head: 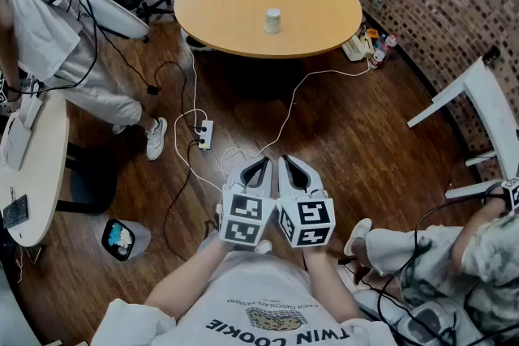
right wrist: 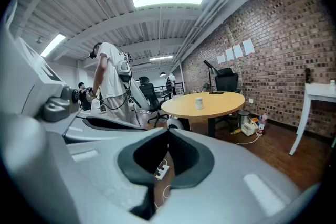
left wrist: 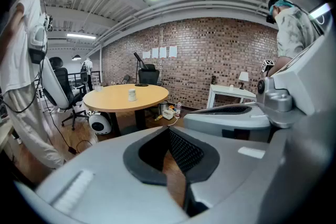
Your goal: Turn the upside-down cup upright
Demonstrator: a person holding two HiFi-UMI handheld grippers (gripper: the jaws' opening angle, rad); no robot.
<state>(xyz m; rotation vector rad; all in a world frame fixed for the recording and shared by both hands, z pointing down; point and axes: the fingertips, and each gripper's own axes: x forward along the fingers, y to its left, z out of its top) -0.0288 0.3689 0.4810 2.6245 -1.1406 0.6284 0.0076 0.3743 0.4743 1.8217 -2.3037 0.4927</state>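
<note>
A white cup (head: 272, 20) stands upside down near the middle of the round wooden table (head: 235, 4), far ahead of me across the floor. In the left gripper view the cup (left wrist: 132, 94) shows small on the table (left wrist: 118, 100); in the right gripper view the cup (right wrist: 199, 103) sits on the table (right wrist: 223, 103). My left gripper (head: 262, 163) and right gripper (head: 285, 161) are held side by side close to my chest, both far from the cup. Both are shut with their tips together and nothing between them, the left gripper (left wrist: 168, 128) and the right gripper (right wrist: 168, 131) alike.
A power strip (head: 205, 134) and cables lie on the wood floor between me and the table. A person (head: 73, 44) stands at the left by office chairs, another sits at the lower right (head: 438, 255). A white table (head: 486, 105) stands by the brick wall, a bin (head: 122, 239) at the lower left.
</note>
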